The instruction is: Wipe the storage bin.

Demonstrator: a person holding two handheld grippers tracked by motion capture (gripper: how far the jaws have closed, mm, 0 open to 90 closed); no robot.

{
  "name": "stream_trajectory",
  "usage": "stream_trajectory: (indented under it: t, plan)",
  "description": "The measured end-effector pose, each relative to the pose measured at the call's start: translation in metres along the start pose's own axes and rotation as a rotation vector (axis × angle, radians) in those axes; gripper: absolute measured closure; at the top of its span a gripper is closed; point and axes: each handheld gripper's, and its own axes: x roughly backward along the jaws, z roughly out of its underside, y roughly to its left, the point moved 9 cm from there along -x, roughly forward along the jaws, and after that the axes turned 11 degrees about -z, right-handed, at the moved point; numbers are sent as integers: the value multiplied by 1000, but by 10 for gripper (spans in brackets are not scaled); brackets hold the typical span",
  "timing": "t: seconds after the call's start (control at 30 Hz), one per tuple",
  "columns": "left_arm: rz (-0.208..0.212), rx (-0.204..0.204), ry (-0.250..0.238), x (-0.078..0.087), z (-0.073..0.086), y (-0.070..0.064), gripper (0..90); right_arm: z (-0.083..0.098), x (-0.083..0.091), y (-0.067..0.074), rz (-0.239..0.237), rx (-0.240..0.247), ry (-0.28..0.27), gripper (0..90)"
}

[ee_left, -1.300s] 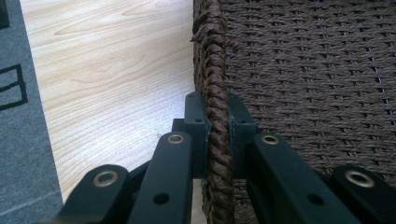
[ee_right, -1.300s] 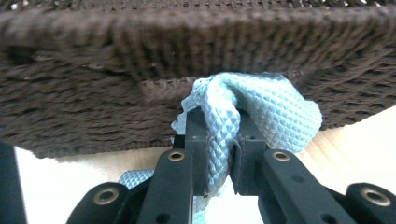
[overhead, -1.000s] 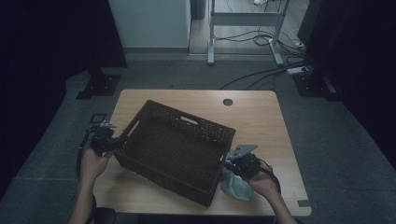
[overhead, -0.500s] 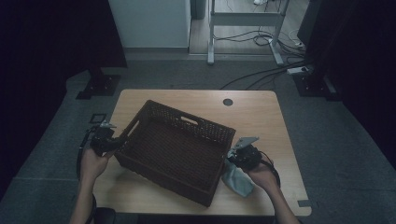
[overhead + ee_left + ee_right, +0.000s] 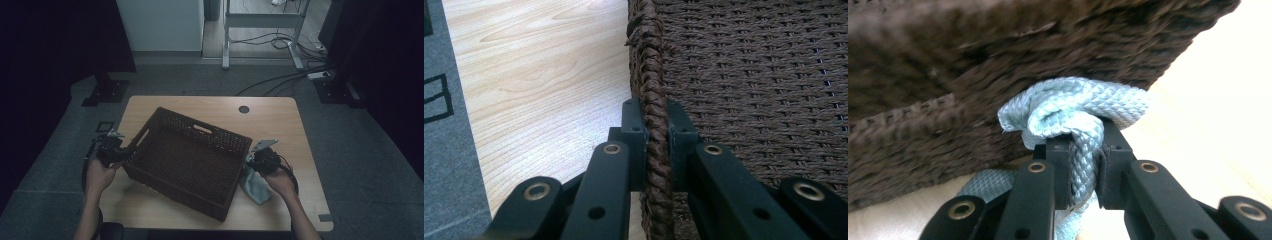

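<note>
My left tool pinches the basket rim; right tool pinches the cloth near the table's right edge.

You have a pale rounded-corner wooden table standing on grey carpet. A dark brown woven wicker basket sits directly on it, skewed, spreading from the centre toward seven o'clock. A crumpled light blue waffle-weave cloth lies at four o'clock, against the basket's wall. A small round dark grommet sits at twelve o'clock.
</note>
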Motion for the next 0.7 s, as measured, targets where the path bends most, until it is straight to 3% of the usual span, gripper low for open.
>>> stream_trajectory:
  t: [0.7]
  plan:
    - [-7,-6,1,0,0,0,823,-5,-6,-29,63,-70,-12,776]
